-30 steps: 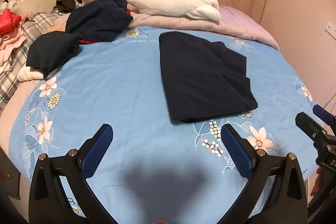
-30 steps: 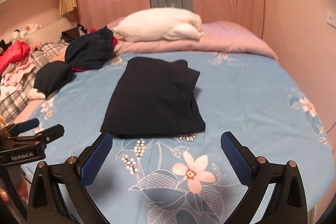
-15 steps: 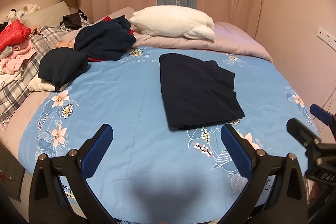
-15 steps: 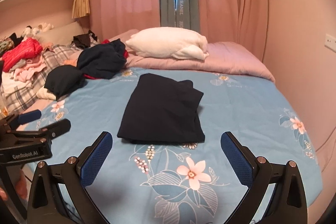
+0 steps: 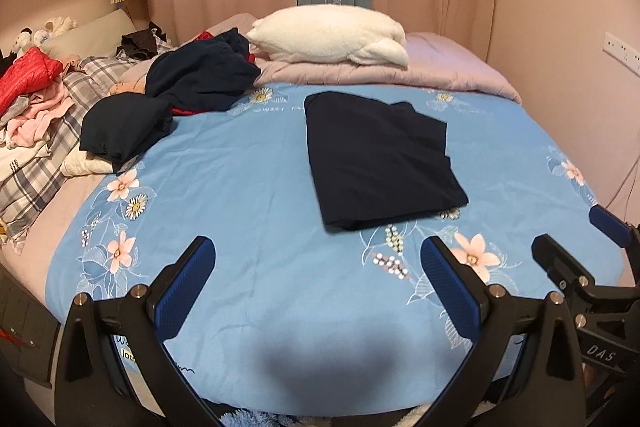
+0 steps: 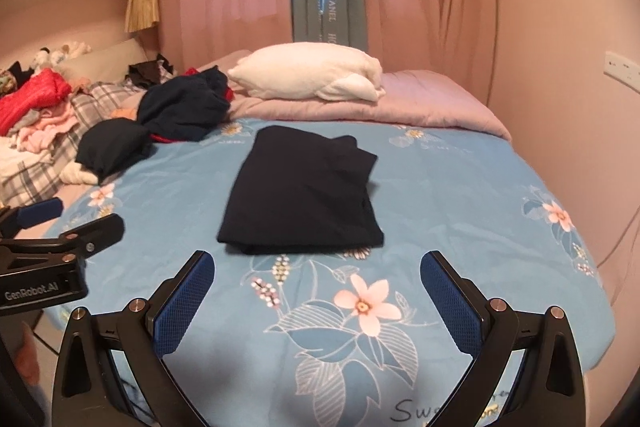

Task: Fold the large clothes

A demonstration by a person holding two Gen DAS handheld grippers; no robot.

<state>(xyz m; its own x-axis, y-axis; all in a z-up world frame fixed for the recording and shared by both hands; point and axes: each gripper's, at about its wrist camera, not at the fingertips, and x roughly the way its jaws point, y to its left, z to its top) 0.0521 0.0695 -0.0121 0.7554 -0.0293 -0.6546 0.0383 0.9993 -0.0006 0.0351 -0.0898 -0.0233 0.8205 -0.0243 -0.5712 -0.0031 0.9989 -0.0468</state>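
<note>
Two grippers, both with jaws spread wide and holding nothing, hang over the near edge of the bed. Left gripper (image 5: 318, 263): blue floral sheet (image 5: 240, 195) lies between and under the fingers; ahead of the jaws and off toward the right finger sits the folded dark garment (image 5: 380, 163), apart from both pads. Right gripper (image 6: 316, 277): the same garment (image 6: 304, 195) lies ahead and slightly toward its left finger, near edge just beyond the fingertips. Long axis of the garment runs away from the jaws, toward the white pillow (image 5: 332, 37). Judgement: the right gripper is nearer and more squarely lined up; the garment sits between the two, so either could reach a near corner. Beyond the garment, far left of the jaws, a heap of unfolded dark clothes (image 5: 196, 79). Left wrist view shows the stepped layers along the garment's right side; right wrist view shows the thick near fold better.
</note>
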